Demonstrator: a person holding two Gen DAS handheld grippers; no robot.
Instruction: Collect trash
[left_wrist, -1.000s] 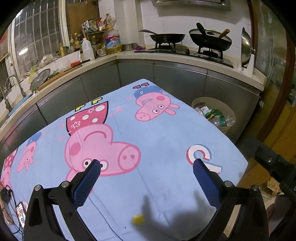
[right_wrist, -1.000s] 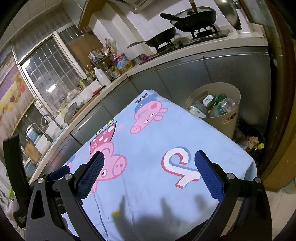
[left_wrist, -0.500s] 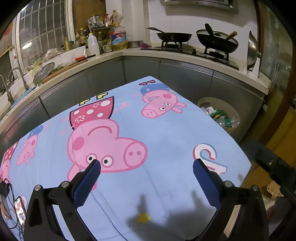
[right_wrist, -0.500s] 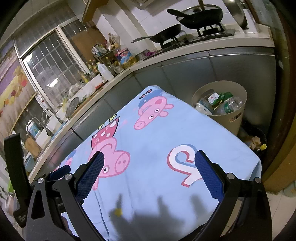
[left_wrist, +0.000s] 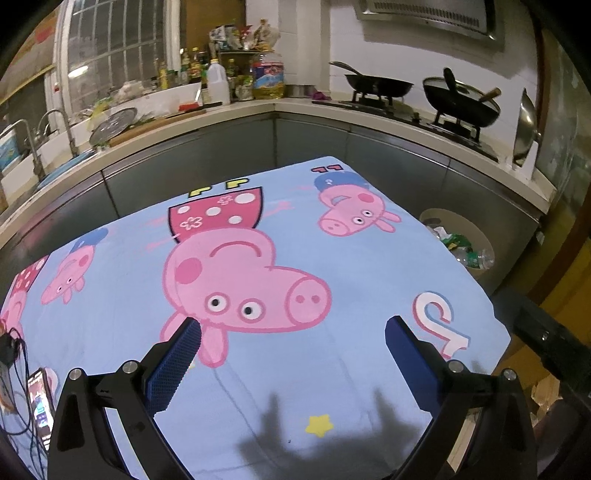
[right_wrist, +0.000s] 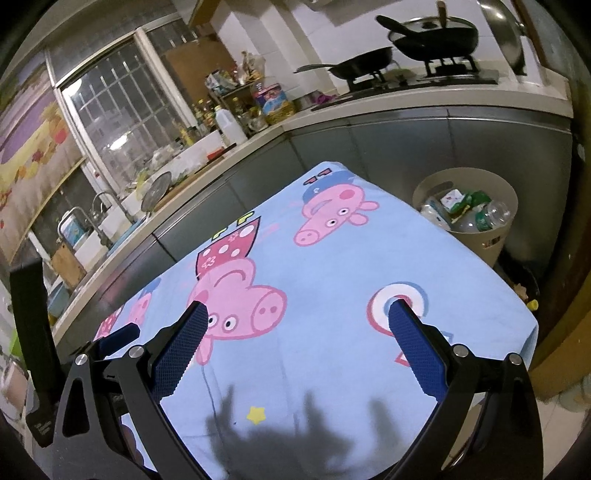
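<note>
Left gripper (left_wrist: 291, 334) held above a cloth-covered bench (left_wrist: 369, 266), tilted down toward it, blue fingers (left_wrist: 173, 369) spread wide and released, nothing between them. Right gripper (right_wrist: 299, 325) in a like pose over the same bench, just to the right of the left one, fingers (right_wrist: 417, 354) likewise wide apart and empty. Part of the left gripper's black frame and one blue pad visible at the left edge of the right wrist view.

At the far left of the bench, a phone (left_wrist: 38, 406) with a lit screen and a tangle of black cables (left_wrist: 14, 354). Across the middle, a light blue cloth printed with pink cartoon pigs (left_wrist: 236, 280), flat and bare apart from a small yellow star (left_wrist: 319, 424) printed near the front edge. Dark shadows of the grippers falling on the cloth near that star. Behind the bench, a counter (left_wrist: 236, 110) running round the corner: a sink with taps (left_wrist: 55, 122) on the left, a round rack, bottles (left_wrist: 218, 81) and jars in the corner, then two black pans (left_wrist: 461, 103) on a stove at the right.

At the right, just past the far right corner of the bench, a beige round bin (right_wrist: 476, 221) standing on the floor against the grey cabinets. Trash (right_wrist: 469, 210) inside it: clear crumpled plastic bottles, green wrappers and a white carton, piled nearly to the rim. Some small scraps on the floor beside the bin, too dim to identify.
</note>
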